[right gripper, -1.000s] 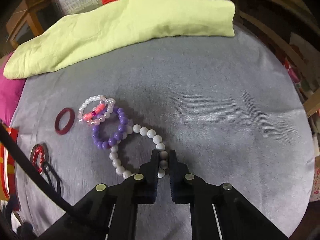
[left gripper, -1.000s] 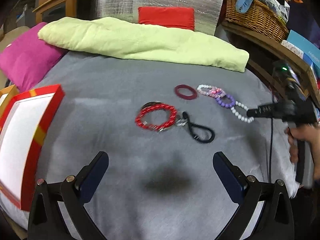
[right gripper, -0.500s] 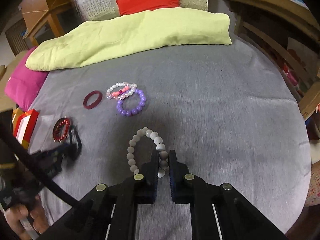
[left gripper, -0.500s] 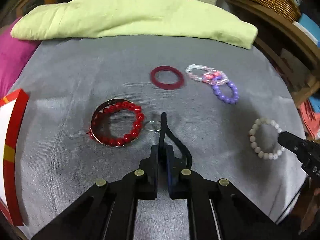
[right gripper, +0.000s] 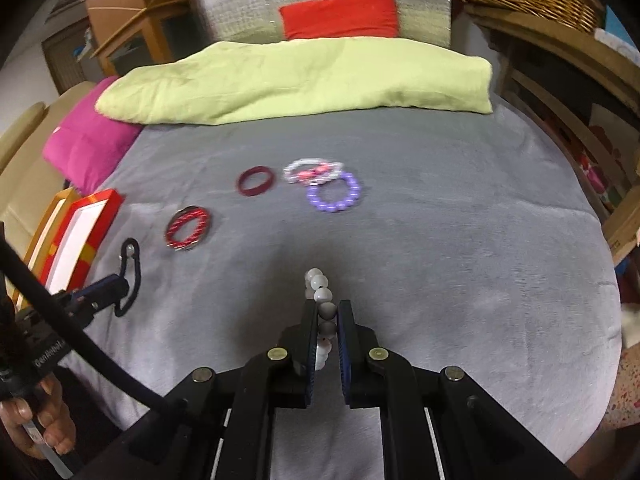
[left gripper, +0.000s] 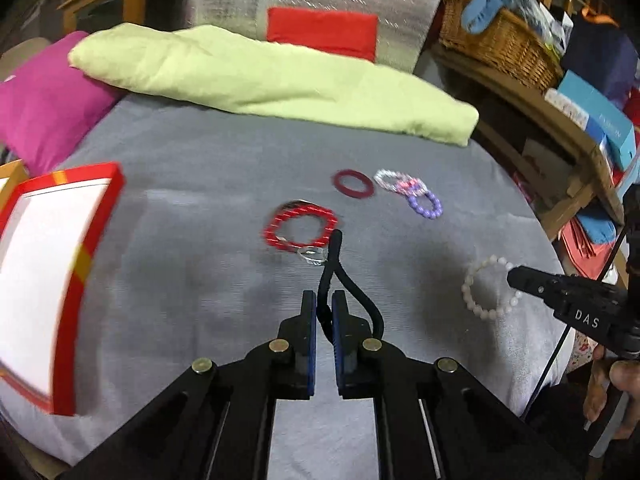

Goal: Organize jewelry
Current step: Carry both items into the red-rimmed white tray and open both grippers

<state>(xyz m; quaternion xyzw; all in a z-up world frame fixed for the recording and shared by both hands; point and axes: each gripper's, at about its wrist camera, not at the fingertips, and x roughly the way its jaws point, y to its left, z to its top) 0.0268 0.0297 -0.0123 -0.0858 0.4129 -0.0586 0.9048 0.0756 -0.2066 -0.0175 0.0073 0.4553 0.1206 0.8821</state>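
— Between the left gripper's (left gripper: 324, 312) blue-padded fingers, what is that dark thing?

— A black cord loop with a small silver ring (left gripper: 340, 276) at its far end. The jaws are pinched narrow on the near part of the loop; the rest runs forward from the fingertips, and the ring end lies just beside a red beaded bracelet (left gripper: 301, 227) on the grey bedspread (left gripper: 200, 208).

— And the right gripper (right gripper: 328, 320)?

— Its jaws are drawn close on a white pearl-bead bracelet (right gripper: 320, 292). Two beads sit squeezed between the pads, and the rest of the string shows just past the fingertips and below them. From the left camera the same bracelet shows as a full ring at that gripper's tip.

— What lies around?

— Farther up the bedspread, a dark red flat ring (right gripper: 256, 181), then a clear and pink bead bracelet (right gripper: 314, 170) touching a purple bead bracelet (right gripper: 334, 194). They are well apart from both grippers.

— Any box?

— A red-rimmed open box with a white inside (left gripper: 48, 280) rests at the left edge of the bedspread, near the left gripper. A magenta cushion (left gripper: 48, 108) and a long light green pillow (left gripper: 272, 84) lie behind, with a wicker basket (left gripper: 500, 48) on the wooden shelf to the right.

— Anything in the way?

— The stretch of grey cloth between the left gripper and the box shows bare. Motion blur softens the box and the red bracelet.
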